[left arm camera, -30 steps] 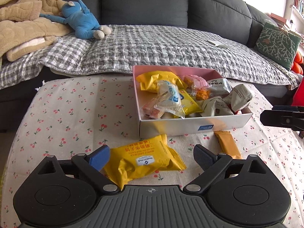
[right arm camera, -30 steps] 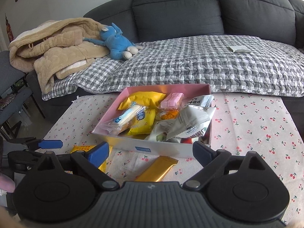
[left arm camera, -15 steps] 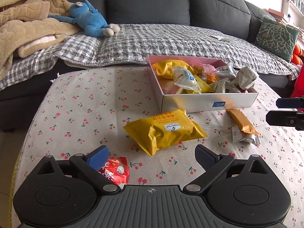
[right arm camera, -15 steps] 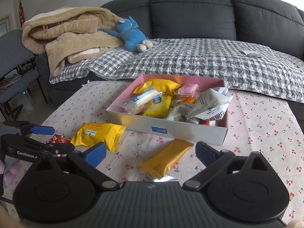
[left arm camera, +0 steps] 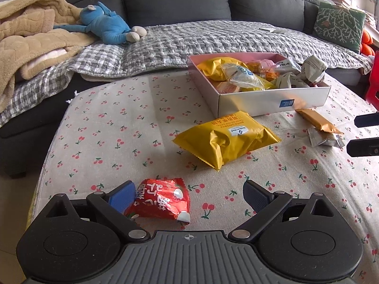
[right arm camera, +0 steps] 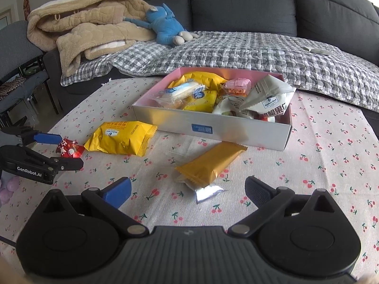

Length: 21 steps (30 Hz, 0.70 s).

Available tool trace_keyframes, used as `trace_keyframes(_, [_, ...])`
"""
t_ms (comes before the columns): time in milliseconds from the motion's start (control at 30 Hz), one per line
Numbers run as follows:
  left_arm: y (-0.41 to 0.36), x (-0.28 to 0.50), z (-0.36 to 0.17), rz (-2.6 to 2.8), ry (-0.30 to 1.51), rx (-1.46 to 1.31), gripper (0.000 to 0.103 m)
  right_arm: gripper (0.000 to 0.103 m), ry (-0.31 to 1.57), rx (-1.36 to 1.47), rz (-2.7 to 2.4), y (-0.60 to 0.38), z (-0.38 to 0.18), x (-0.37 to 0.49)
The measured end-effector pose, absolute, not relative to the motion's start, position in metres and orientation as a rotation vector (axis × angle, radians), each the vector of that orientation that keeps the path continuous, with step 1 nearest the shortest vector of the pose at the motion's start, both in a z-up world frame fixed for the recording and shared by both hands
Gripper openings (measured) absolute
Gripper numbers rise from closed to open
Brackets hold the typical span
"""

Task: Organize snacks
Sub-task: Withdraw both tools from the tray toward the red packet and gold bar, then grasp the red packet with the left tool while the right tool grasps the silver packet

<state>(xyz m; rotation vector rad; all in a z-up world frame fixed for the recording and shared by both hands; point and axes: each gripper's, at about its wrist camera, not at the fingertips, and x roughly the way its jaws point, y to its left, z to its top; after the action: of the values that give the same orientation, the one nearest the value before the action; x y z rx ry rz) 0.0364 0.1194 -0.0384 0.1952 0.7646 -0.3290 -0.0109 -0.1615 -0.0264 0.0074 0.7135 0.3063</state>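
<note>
A white box with a pink inside holds several snack packs. On the cherry-print cloth lie a big yellow pack, a gold bar over a small silver packet, and a red packet. My left gripper is open, its jaws either side of the red packet, the left pad close against it. My right gripper is open, wide around the near end of the gold bar and silver packet, pads apart from both.
Behind the table runs a dark grey sofa with a checked blanket, a beige coat, a blue plush toy and a green cushion. A grey chair stands at the left.
Both grippers have drawn back from the box and sunk toward the cloth. The red packet has come between the left jaws; the gold bar and silver packet now lie between the right jaws.
</note>
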Motion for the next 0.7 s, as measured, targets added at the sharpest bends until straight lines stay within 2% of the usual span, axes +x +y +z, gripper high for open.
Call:
trace_keyframes(400, [0.133,0.051,-0.051,-0.246,0.835,0.160,0.098,0.100,0.775,-0.020,0.268,-0.164,-0.052,0.003])
trace_keyframes(567, [0.134,0.053,-0.052,-0.252,0.839,0.146,0.096,0.098,0.733,-0.093,0.295,-0.156,-0.057,0.004])
trace_keyframes(633, [0.135,0.054,-0.053,-0.250,0.844,0.139,0.094,0.097,0.726,-0.086,0.305,-0.157,-0.056,0.006])
trace_keyframes(700, [0.135,0.055,-0.053,-0.248,0.848,0.136,0.088,0.090,0.718,-0.084,0.307,-0.156,-0.055,0.008])
